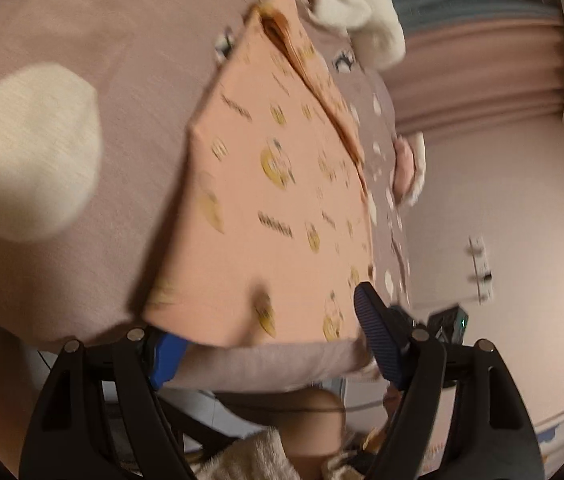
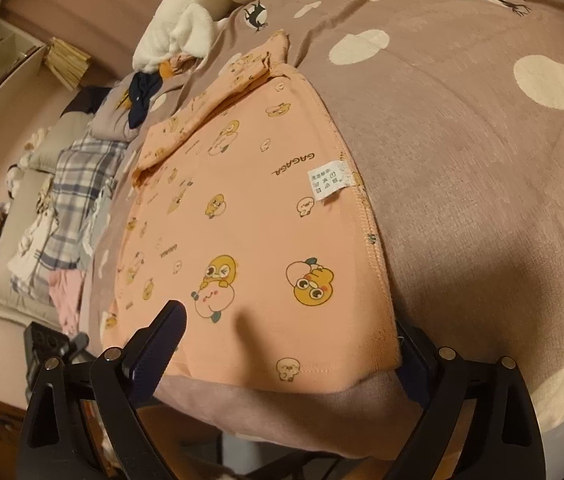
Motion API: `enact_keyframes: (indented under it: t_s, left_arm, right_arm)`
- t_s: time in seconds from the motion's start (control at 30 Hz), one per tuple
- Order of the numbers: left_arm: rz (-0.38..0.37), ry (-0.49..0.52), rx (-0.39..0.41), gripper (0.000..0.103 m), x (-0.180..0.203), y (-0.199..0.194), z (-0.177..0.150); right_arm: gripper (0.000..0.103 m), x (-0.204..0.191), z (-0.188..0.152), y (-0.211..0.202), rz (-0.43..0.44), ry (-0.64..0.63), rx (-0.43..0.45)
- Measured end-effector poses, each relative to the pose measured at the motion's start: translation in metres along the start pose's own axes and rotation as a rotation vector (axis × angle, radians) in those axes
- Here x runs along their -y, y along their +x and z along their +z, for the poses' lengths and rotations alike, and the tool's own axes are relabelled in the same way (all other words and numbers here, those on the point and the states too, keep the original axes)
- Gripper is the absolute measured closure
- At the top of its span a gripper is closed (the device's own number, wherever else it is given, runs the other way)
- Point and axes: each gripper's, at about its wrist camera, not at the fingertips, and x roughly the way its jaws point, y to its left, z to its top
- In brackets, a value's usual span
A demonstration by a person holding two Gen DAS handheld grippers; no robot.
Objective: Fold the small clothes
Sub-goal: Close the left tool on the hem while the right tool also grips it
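Note:
A small peach garment with yellow cartoon prints (image 1: 273,208) lies flat on the mauve bed cover (image 1: 81,160), folded along one side. It also shows in the right wrist view (image 2: 249,216), with a white care label (image 2: 328,180) near its right hem. My left gripper (image 1: 265,332) is open, its fingers wide apart at the garment's near edge, one blue pad (image 1: 378,336) above the cloth and the other under it. My right gripper (image 2: 286,344) is open too, straddling the near edge of the garment.
A white plush toy (image 2: 201,12) lies at the garment's far end. A pile of other clothes, including a plaid piece (image 2: 77,184), lies on the floor to the left. The bed cover's near edge (image 2: 282,412) drops off just under both grippers.

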Motion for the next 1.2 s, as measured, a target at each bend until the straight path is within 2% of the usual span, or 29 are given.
enact_keyframes:
  t_s: [0.1,0.17,0.2,0.3,0.47,0.57,0.7,0.8,0.87,0.97,1.2]
  left_arm:
    - [0.051,-0.014,0.11,0.037,-0.003,-0.016,0.002]
    - [0.056,-0.007,0.134,0.043,-0.005,-0.022,0.004]
    - [0.061,0.001,0.121,0.048,-0.006,-0.021,0.004]
    - [0.062,-0.004,0.091,0.054,-0.01,-0.017,0.005]
    - [-0.003,-0.006,-0.007,0.054,-0.008,0.0,0.003]
    - [0.016,-0.007,0.012,0.055,-0.007,0.001,0.001]
    - [0.073,0.001,0.059,0.074,-0.007,-0.006,0.003]
    - [0.132,0.005,0.104,0.084,-0.009,-0.012,0.004]
    - [0.137,0.0,0.127,0.087,-0.011,-0.016,0.005]
    - [0.125,0.008,0.136,0.096,-0.012,-0.018,0.006]
    - [0.162,0.028,0.124,0.099,-0.007,-0.005,0.006]
  right_arm:
    - [0.01,0.0,-0.001,-0.002,0.009,-0.008,-0.003]
    - [0.014,-0.004,-0.003,-0.003,-0.006,-0.031,-0.009]
    - [0.015,-0.005,-0.004,-0.004,-0.013,-0.039,-0.011]
    - [0.021,-0.002,-0.004,-0.006,-0.013,-0.027,-0.012]
    - [0.028,0.004,-0.005,-0.011,0.014,0.001,-0.007]
    - [0.035,0.005,-0.005,-0.011,0.005,0.005,-0.005]
    - [0.049,0.009,-0.005,-0.011,-0.008,0.02,0.003]
    - [0.065,0.017,-0.004,-0.013,-0.01,0.048,0.009]
    - [0.077,0.022,-0.003,-0.014,-0.009,0.069,0.016]
    - [0.088,0.027,-0.003,-0.017,-0.023,0.092,0.04]
    - [0.091,0.028,-0.001,-0.018,-0.036,0.095,0.066]
